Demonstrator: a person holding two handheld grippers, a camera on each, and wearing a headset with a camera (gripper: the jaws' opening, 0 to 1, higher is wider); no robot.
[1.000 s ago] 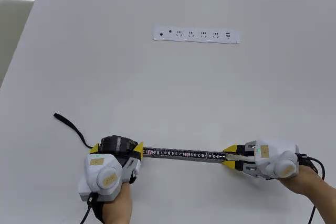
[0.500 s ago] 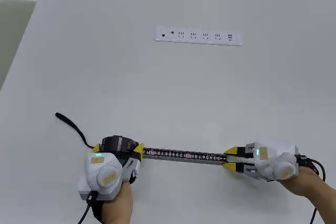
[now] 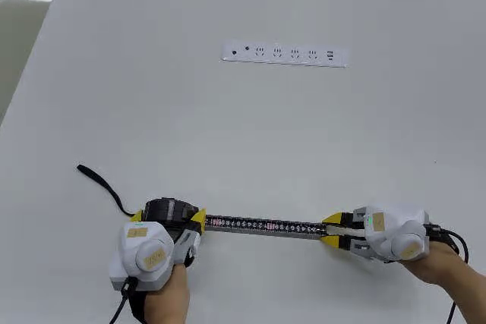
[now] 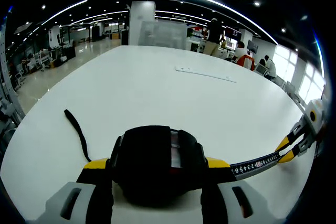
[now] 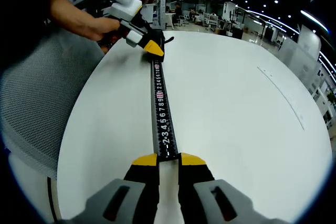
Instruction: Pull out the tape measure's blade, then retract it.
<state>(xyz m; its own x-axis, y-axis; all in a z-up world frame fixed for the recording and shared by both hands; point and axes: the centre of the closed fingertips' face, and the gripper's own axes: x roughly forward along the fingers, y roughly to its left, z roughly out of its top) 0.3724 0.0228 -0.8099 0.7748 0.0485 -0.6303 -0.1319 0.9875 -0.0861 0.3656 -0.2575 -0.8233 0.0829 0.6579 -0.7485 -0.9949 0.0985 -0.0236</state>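
Note:
A black tape measure case rests on the white table, and my left gripper is shut on it; the case sits between the yellow-tipped jaws in the left gripper view. Its black blade with white numbers runs rightwards, flat over the table. My right gripper is shut on the blade's end. In the right gripper view the blade stretches away from my right gripper to the left gripper. The right gripper appears at the right of the left gripper view.
A white power strip lies flat further back on the table. The case's black wrist strap trails off to the left. The table's left edge borders the floor.
The pulled-out length of blade between the grippers looks slightly shorter than a second ago; the right gripper has edged a little leftwards. The view has shifted slightly.

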